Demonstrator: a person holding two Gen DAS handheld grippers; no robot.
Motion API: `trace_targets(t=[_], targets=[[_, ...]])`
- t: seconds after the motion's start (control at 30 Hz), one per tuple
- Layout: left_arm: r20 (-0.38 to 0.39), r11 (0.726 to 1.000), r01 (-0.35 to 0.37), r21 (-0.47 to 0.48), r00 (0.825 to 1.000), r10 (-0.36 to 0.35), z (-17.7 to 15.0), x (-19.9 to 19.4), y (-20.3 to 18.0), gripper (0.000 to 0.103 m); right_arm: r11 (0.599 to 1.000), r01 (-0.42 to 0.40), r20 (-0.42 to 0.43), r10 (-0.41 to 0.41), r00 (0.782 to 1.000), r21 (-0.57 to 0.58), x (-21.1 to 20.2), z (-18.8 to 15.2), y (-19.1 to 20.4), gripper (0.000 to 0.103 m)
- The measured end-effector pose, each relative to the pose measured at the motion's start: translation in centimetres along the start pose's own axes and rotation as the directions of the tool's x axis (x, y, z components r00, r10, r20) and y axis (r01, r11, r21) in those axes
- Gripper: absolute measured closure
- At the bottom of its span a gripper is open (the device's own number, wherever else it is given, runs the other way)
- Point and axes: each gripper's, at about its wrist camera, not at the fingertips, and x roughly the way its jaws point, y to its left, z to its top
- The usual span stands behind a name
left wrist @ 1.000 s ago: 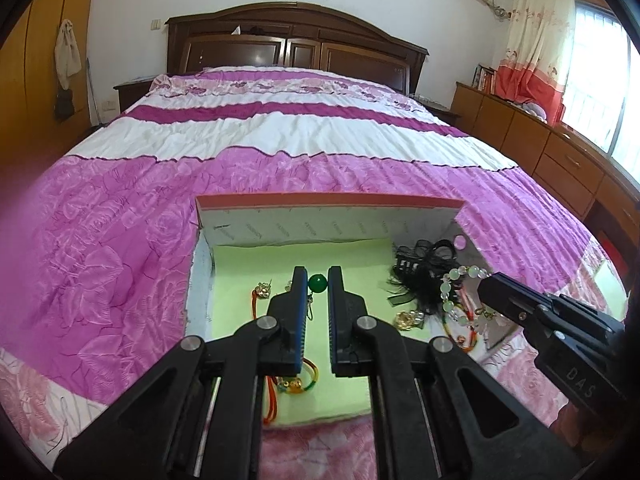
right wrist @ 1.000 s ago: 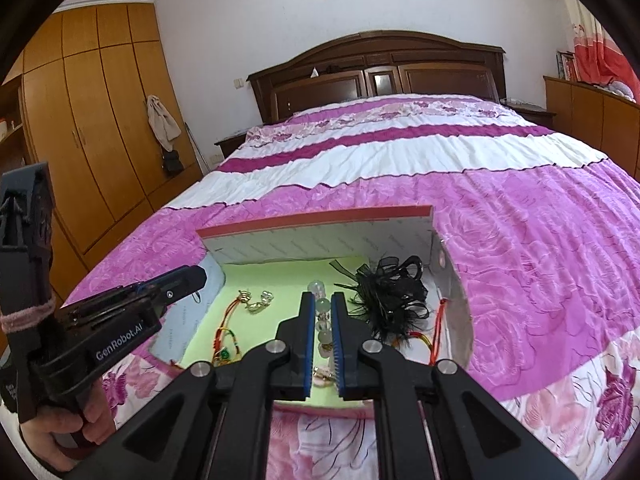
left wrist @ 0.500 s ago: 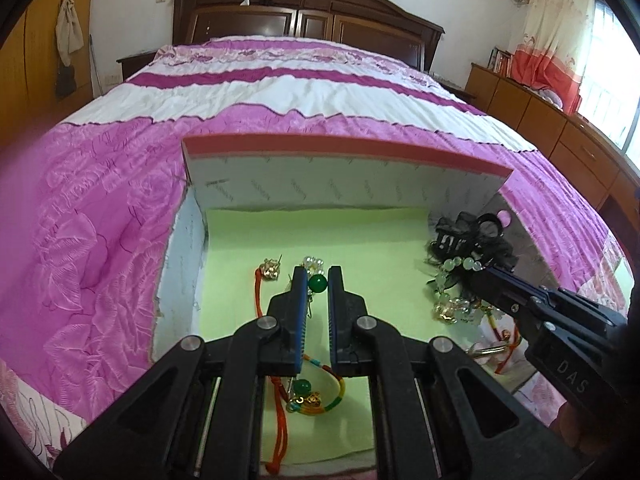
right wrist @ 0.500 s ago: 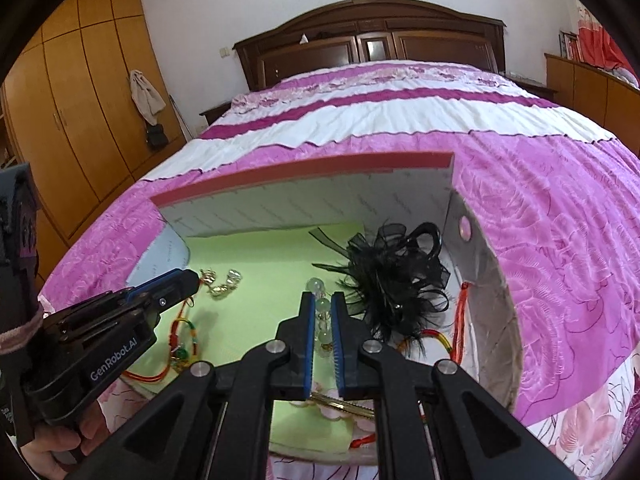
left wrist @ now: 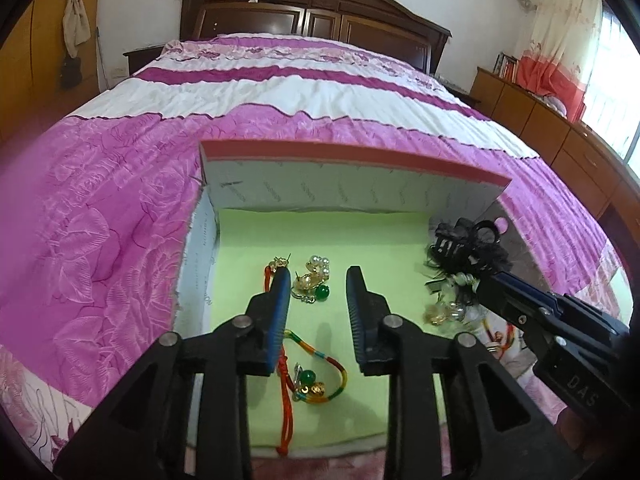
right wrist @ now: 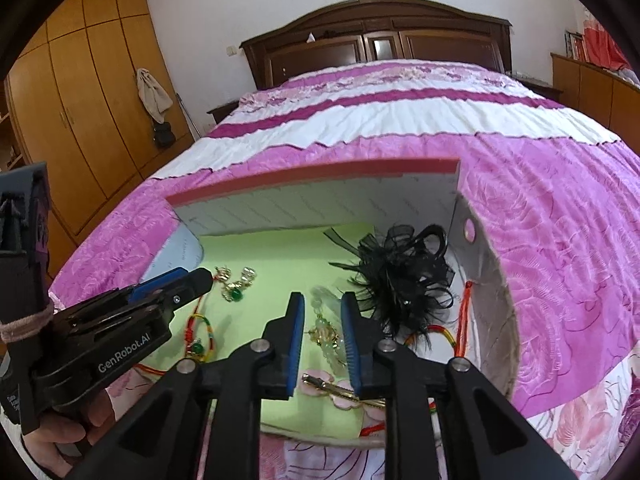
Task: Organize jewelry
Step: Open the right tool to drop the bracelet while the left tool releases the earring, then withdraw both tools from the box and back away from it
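Left wrist: green-bead earring between parted fingers.

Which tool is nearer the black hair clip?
Right. The right tool sits just left of the black hair clip; the left tool is across the box, over the green bead earring.

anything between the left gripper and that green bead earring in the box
Nothing visible blocks it. The left gripper is open, and the green bead earring lies on the green liner just ahead between its fingers. The red cord bracelet runs under the left finger, beside the path.
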Motion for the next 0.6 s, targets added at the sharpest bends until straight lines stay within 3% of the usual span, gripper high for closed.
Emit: trace_targets(t=[0.6], targets=[[0.069,1.000,-0.010,0.026,0.998,0.008,-1.3,-8.3,-1.1,0.060,0.999,-0.032,0.138,0.034,0.990,-0.012,-9.0,-0.8,2.1,0.045]])
